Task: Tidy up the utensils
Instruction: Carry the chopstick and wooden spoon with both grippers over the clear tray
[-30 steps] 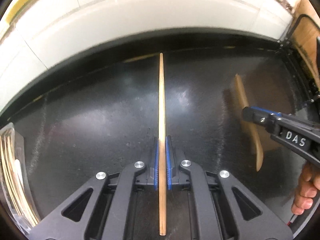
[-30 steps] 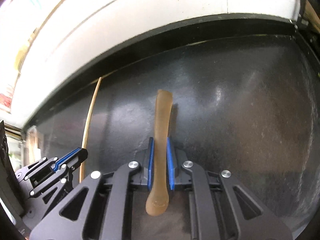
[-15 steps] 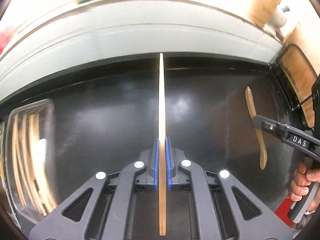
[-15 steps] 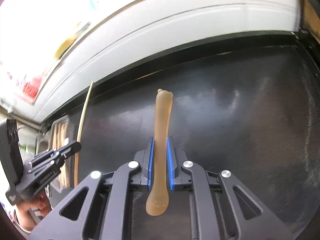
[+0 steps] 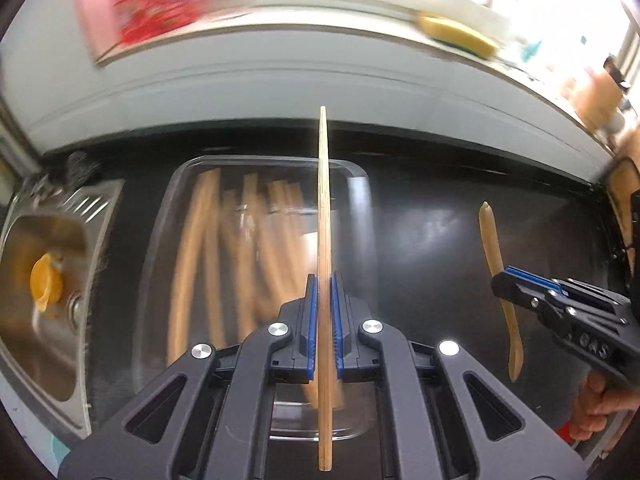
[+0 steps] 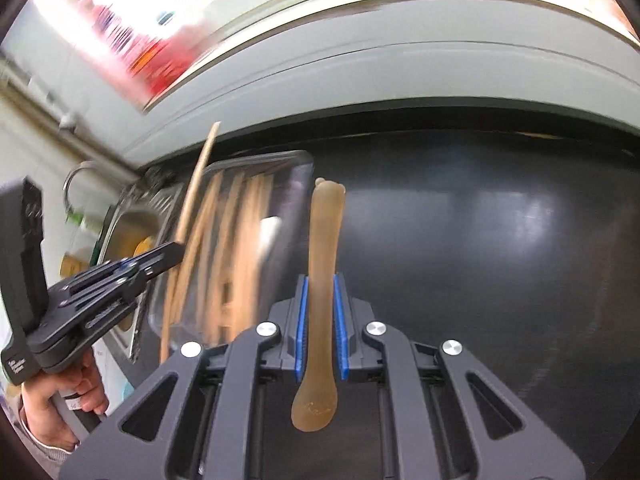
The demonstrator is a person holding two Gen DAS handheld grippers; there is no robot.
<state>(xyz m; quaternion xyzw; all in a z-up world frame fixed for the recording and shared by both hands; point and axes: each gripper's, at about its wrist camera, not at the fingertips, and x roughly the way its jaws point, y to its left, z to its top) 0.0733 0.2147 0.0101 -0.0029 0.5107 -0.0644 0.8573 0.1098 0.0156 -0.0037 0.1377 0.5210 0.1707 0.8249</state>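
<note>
Chopstick (image 5: 323, 216): light, stiff, slippery; my left gripper (image 5: 323, 312) pinches it mid-length. My right gripper (image 6: 320, 320) pinches the spoon (image 6: 322, 280), near the glass tray (image 5: 160, 216).

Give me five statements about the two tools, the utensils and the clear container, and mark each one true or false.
1. The left tool is shut on a thin wooden utensil. True.
2. The right tool is empty. False: it is shut on a tan spoon.
3. The clear container already holds several wooden utensils. True.
4. The clear container sits inside the steel sink. False: it stands on the black countertop beside the sink.
5. The tan spoon lies flat on the countertop. False: it is clamped in the right tool, above the countertop.
</note>
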